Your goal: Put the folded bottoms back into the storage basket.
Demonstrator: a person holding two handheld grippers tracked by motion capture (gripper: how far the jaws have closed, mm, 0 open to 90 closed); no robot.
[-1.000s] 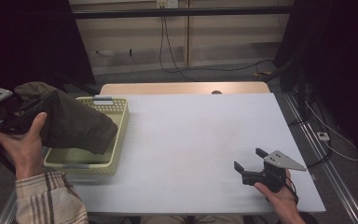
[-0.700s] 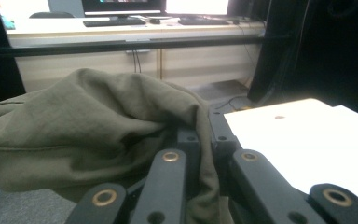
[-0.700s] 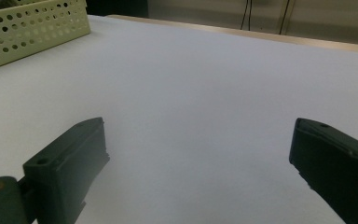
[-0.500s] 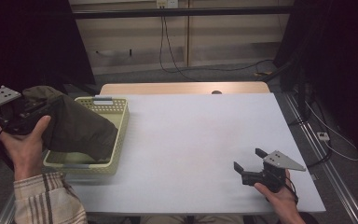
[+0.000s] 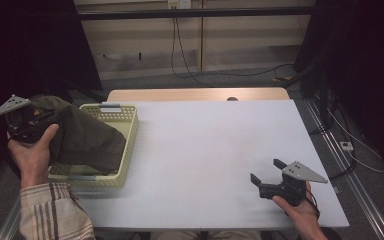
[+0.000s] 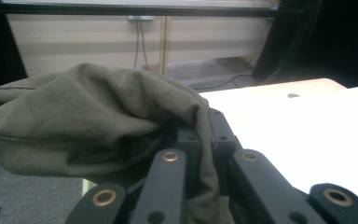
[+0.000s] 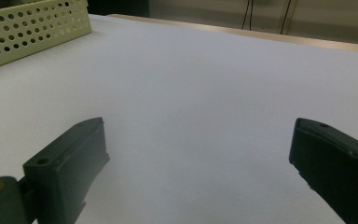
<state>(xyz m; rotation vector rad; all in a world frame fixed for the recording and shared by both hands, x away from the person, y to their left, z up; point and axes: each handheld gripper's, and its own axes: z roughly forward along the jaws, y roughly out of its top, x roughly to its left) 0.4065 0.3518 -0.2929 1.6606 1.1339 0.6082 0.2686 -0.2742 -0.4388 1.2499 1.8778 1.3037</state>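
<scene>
A broad, flat white worktop (image 5: 200, 150) with a matte, unmarked surface takes up the middle of the high view, and a strip of pale wood edge (image 5: 195, 94) runs along its far side. Behind it stands a wall of light panelling with black cables hanging down and trailing over a grey floor; dark curtains close in at the upper left and upper right of the frame.

At the left edge of the worktop sits a pale yellow-green plastic basket (image 5: 125, 117), rectangular, its walls pierced with rows of small round holes, as the right gripper view shows at its upper left (image 7: 32, 23). A soft, crumpled olive-green cloth garment (image 5: 87, 137) drapes over the basket's near side, its folds loose and its weave dull.

The left claw (image 5: 47, 119), at the left middle of the high view, is clamped on a bunch of this cloth; in the left gripper view the fabric (image 6: 88, 121) billows over the black jaws and is pinched between them. The hand holding it wears a plaid sleeve (image 5: 55, 212).

The right claw (image 5: 266, 171), at the lower right of the high view, rests low over bare worktop with its black blocky jaws spread wide and nothing between them; a grey three-cornered plate tops it.
</scene>
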